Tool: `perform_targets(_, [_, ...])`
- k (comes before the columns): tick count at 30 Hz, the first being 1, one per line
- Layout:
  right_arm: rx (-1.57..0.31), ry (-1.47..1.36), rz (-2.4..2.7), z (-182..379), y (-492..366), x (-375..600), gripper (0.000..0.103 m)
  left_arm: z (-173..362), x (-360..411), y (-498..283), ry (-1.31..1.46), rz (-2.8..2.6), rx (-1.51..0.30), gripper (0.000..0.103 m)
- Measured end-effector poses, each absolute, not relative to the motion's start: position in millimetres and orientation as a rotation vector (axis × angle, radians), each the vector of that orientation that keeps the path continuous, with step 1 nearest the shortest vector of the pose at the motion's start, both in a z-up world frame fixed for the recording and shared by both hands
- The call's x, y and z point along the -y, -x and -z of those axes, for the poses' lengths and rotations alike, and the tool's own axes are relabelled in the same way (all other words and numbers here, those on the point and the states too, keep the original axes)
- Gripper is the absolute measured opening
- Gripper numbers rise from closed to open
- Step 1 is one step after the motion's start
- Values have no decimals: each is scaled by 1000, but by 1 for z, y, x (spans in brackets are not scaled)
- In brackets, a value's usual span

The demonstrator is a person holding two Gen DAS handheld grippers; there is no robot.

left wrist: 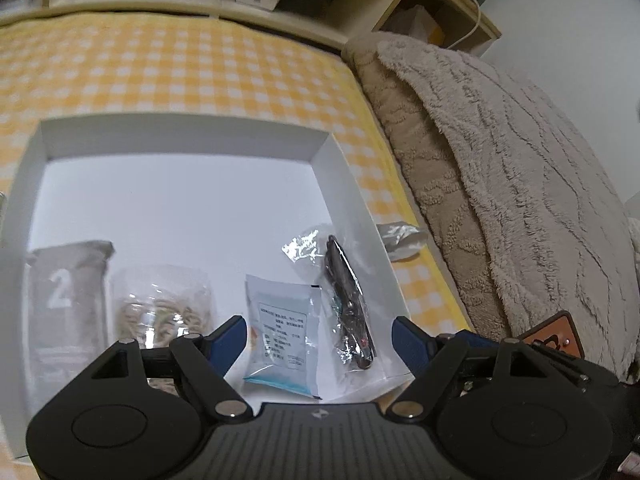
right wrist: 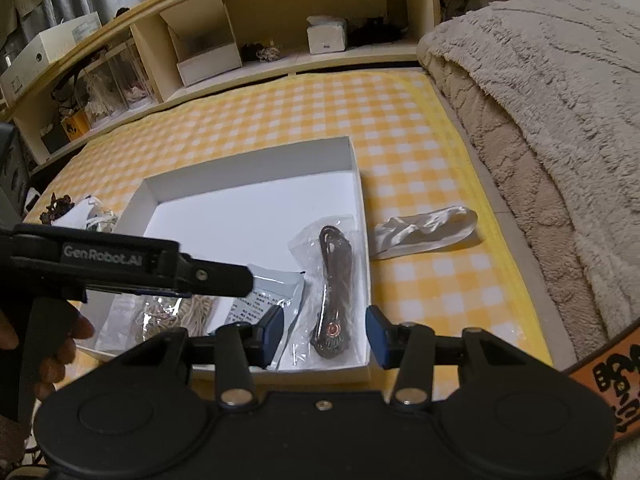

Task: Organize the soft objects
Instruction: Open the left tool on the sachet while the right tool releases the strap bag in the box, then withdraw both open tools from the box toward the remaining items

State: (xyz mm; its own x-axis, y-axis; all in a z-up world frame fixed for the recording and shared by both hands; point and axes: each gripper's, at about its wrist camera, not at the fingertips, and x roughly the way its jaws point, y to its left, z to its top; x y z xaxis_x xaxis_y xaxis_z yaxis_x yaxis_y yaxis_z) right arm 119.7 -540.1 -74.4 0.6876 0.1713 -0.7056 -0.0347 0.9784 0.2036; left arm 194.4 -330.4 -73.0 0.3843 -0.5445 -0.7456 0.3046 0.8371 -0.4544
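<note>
Yellow-and-white checked cloth [right wrist: 304, 120] covers the work surface, and we note a beige fleece blanket [right wrist: 540, 92] piled along its right edge, with open wooden shelving [right wrist: 280, 12] behind it. On the cloth sits a shallow white cardboard box [right wrist: 256, 168], the container for the soft items. Along its near edge we read, from left to right in the left wrist view: a grey pouch printed with a large white "2" [left wrist: 66, 292]; a clear bag of tan cord [left wrist: 164, 308]; a white sachet with a blue lower edge [left wrist: 282, 344], whose label carries dense printed text too small for us to read; and a dark brown cable sealed in a clear bag [right wrist: 332, 292], lying against the right wall of the box. A crumpled white plastic bag [right wrist: 424, 232] rests on the cloth just outside that wall. We see the left gripper [left wrist: 318, 340] above the sachet, its blue pads spread wide and touching nothing. In the right wrist view its body crosses the left half of the box, hiding part of the contents; it bears the marking "GenRobot.AI", and a hand [right wrist: 56, 344] holds its handle. The right gripper [right wrist: 325, 330] hangs over the bagged cable with its pads partly apart and clear of the bag. An orange strap with black lettering [right wrist: 612, 380] shows at the lower right; we cannot read its characters.
</note>
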Motion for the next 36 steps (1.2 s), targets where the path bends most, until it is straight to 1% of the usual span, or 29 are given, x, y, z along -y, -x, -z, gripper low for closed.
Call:
perform_targets(9, [-756, -184, -100, 45, -101, 539, 47, 36, 309, -173, 175, 527, -970, 81])
perform_targets(18, [-710, -191, -88, 22, -76, 527, 50, 7, 283, -147, 94, 508, -885, 91])
perform_targets(21, [-696, -186, -81, 14, -67, 522, 56, -2, 274, -137, 72, 500, -854, 95])
perform_targets(22, [-691, -184, -77, 12, -64, 520, 59, -5, 271, -133, 65, 499, -844, 99])
perform_targets(25, [-675, -180, -68, 5, -56, 515, 68, -11, 262, -124, 48, 496, -814, 103])
perform_targets(29, [-665, -168, -46, -2, -47, 507, 80, -17, 250, -113, 17, 482, -778, 103])
perform_targets(33, [-663, -160, -27, -6, -40, 501, 88, -19, 237, -106, 10, 476, -756, 103])
perform_targets(35, [-657, -160, -8, -8, -36, 498, 95, -19, 229, -103, 7, 472, -742, 103])
perform_targets(36, [-654, -158, 4, -8, -35, 497, 97, -19, 225, -102, 4, 469, -734, 103])
